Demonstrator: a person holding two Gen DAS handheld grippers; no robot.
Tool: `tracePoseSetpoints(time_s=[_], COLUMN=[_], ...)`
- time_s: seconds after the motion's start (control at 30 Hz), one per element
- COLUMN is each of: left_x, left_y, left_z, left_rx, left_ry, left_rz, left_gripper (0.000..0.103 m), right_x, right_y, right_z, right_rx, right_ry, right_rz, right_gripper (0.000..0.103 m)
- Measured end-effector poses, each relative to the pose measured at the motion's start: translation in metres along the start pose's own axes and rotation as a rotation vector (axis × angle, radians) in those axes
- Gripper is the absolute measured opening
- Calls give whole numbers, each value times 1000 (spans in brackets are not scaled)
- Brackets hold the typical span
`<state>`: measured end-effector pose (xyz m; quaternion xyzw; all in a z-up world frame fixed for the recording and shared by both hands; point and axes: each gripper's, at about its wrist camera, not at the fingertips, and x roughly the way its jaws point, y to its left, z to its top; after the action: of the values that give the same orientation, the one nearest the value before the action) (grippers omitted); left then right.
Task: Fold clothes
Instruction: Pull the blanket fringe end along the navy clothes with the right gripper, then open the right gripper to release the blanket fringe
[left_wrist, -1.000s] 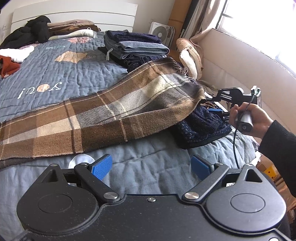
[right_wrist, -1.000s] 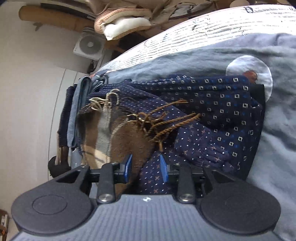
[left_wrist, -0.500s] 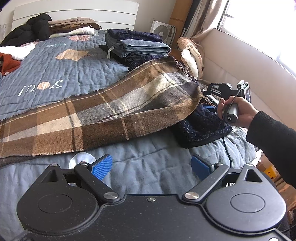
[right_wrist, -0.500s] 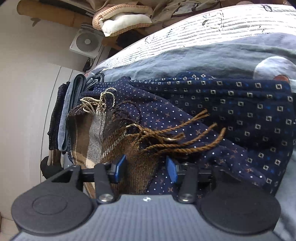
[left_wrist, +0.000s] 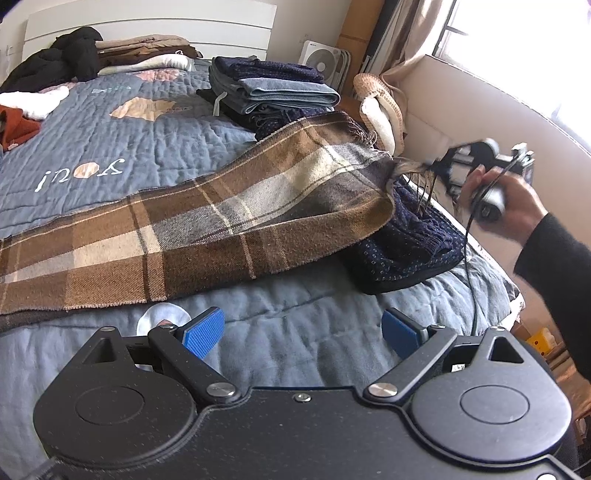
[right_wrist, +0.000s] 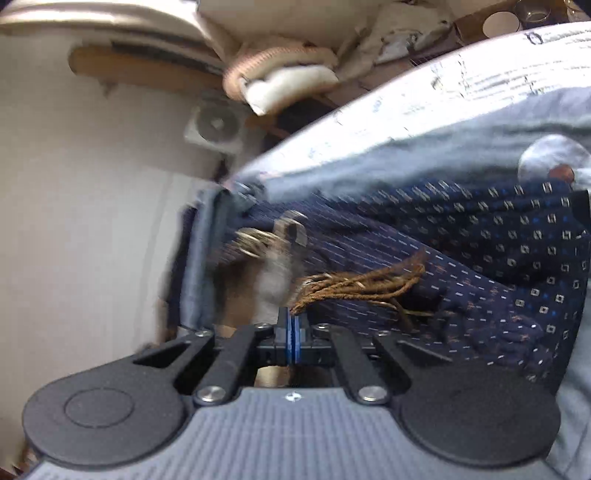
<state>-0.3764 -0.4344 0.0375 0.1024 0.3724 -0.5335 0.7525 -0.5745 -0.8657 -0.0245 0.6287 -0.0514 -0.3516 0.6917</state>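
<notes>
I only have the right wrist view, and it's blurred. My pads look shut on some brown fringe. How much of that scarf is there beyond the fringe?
Observer: The plaid scarf runs long across the bed, spread flat, out past the left edge of the left wrist view.
Operator: Where is the left gripper?
Observer: The left gripper is open above bare quilt on the near side of the scarf, touching nothing.
Operator: Is my end lifted?
Observer: Slightly. The right gripper holds the fringe just above the navy patterned garment; the rest of the scarf lies on the quilt.
</notes>
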Motion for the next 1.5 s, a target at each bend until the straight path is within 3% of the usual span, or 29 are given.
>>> tracePoseSetpoints(time_s=[0.17,0.4,0.57,0.83,0.97,1.03,1.1,1.23,1.43,1.5], left_x=[-1,1,3,2,2,2,2,2,1,1], left_y=[-1,1,6,17,21,22,23,22,16,13], left_z=[1,1,1,1,1,1,2,2,1,1], left_rx=[0,-2,-15,-51,-65,-71,-77,-72,-54,-49], left_ry=[-3,0,4,12,15,17,19,22,15,15], left_rz=[-3,3,10,15,16,16,15,14,10,8], left_gripper=[92,92,92,92,92,92,92,92,92,92], right_x=[-6,52,118,200,238,247,250,222,131,115], right_y=[49,125,157,165,170,170,170,175,166,144], right_z=[18,26,19,4,-3,-7,-8,2,10,8], right_rx=[-41,-160,-250,-353,-487,-553,-634,-698,-763,-705], right_ry=[-30,-14,-3,-20,36,33,58,63,80,98], right_rz=[97,104,-10,-194,-259,-321,-346,-292,-104,-98], right_gripper=[1,1,1,1,2,8,14,44,65,66])
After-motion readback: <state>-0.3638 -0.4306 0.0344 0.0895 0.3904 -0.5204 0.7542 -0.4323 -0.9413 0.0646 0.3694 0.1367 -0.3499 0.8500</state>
